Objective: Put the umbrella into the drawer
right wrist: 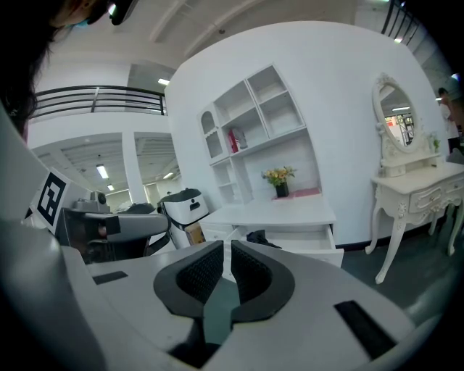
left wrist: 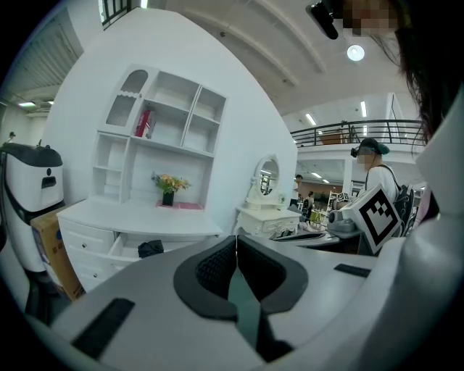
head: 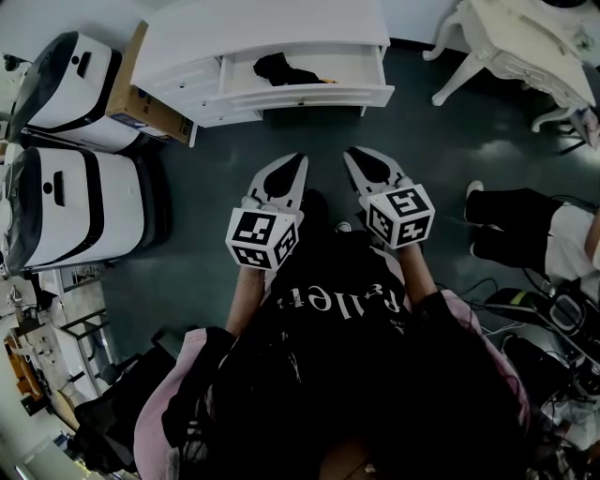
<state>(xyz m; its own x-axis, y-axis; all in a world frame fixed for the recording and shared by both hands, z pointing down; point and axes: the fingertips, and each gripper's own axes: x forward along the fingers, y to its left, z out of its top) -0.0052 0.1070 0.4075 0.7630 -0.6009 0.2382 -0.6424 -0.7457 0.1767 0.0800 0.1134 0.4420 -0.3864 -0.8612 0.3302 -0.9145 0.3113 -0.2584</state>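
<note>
Two sets of jaws, left gripper [head: 300,159] and right gripper [head: 352,153], pressed together and empty; black folded umbrella [head: 281,68] lies in the open drawer [head: 309,95] ahead of both, well apart; risk: pushing the drawer closed may pinch any fabric above its rim.

Grippers: 2 (left gripper [head: 300,159], right gripper [head: 351,153]). Marker cubes: 2 (left cube [head: 262,237], right cube [head: 400,216]).
Umbrella [head: 281,69]: 1.
Open drawer [head: 309,95]: 1.
White cabinet [head: 262,28]: 1.
Shelf unit [right wrist: 254,123]: 1.
White-and-black machines: 2 (upper machine [head: 66,84], lower machine [head: 80,202]).
Cardboard box [head: 141,108]: 1.
Dressing table [head: 525,42]: 1.
Oval mirror [right wrist: 395,119]: 1.
Flower vase [right wrist: 280,188]: 1.
</note>
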